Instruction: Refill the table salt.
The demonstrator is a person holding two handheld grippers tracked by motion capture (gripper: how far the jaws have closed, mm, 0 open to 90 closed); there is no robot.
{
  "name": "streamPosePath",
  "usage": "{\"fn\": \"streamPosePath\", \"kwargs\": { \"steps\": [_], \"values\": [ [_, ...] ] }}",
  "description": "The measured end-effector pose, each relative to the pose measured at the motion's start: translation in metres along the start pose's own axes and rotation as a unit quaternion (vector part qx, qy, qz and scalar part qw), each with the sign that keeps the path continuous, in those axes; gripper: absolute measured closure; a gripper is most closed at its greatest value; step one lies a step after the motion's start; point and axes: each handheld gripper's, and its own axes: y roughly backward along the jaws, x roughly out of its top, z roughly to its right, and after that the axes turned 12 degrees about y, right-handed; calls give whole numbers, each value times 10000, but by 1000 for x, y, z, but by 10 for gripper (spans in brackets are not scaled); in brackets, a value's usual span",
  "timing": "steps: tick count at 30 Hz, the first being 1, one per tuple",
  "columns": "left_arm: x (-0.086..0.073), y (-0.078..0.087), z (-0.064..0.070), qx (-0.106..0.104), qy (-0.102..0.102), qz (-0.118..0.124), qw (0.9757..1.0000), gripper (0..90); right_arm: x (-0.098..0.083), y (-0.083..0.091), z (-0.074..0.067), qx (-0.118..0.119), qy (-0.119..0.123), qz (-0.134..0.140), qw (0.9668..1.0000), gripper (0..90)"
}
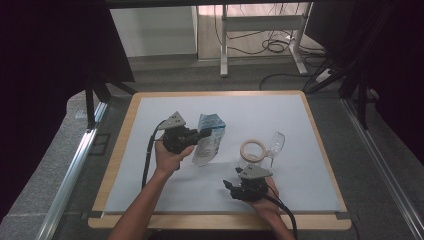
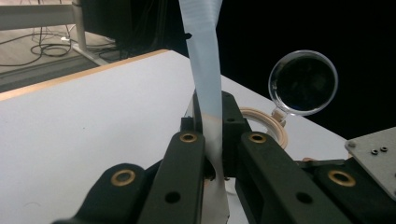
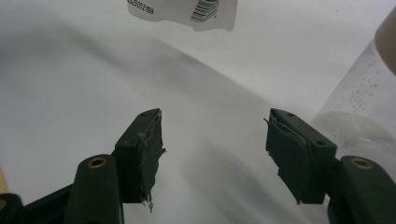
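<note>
Two grippers at work, the pouring apparently not yet begun

White-topped bench with a wooden edge [image 1: 150, 150] carries the job; the pale blue and white printed pouch [image 1: 209, 141] hangs tilted above it, just left of the clear glass jar with a wooden-rimmed mouth [image 1: 252, 152], whose hinged clear lid [image 1: 276, 143] already stands open; left gripper [image 2: 211, 140] has its fingers clamped tight on the pouch's top edge; right gripper [image 3: 215, 140] waits beside the jar, fingers apart and empty.

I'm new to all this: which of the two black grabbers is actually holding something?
The left gripper, at the left of the high view: its jaws are clamped on the pale blue packet. The right gripper stands open with nothing between its jaws, beside the glass jar.
</note>
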Motion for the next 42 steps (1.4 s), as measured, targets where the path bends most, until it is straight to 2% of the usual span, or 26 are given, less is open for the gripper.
{"fn": "streamPosePath", "kwargs": {
  "steps": [7, 13, 17, 20, 31, 36, 42],
  "values": [
    [-1, 0, 5, -110, 14, -9, 9999, 896, 3, -3, -3, -49, 33, -12, 10000, 360],
    [0, -1, 10, -151, -23, -37, 9999, 896, 6, -5, -4, -106, 162, -52, 9998, 360],
    [-1, -2, 13, -182, -21, -22, 9998, 897, 7, -7, -4, -104, 96, -36, 9999, 359],
    [0, -2, 15, -214, -44, -26, 9998, 896, 7, -11, -6, -104, 136, -87, 9998, 359],
    [0, -3, 29, -415, -81, -28, 9991, 896, 15, -22, -9, -364, 175, -184, 9990, 359],
    [-2, -4, 34, -555, -23, -52, 9984, 896, 19, -29, -10, -486, 204, -267, 9983, 354],
    [-2, -4, 38, -626, -64, -74, 9980, 896, 22, -32, -7, -607, 177, -146, 9979, 349]
  ]
}}
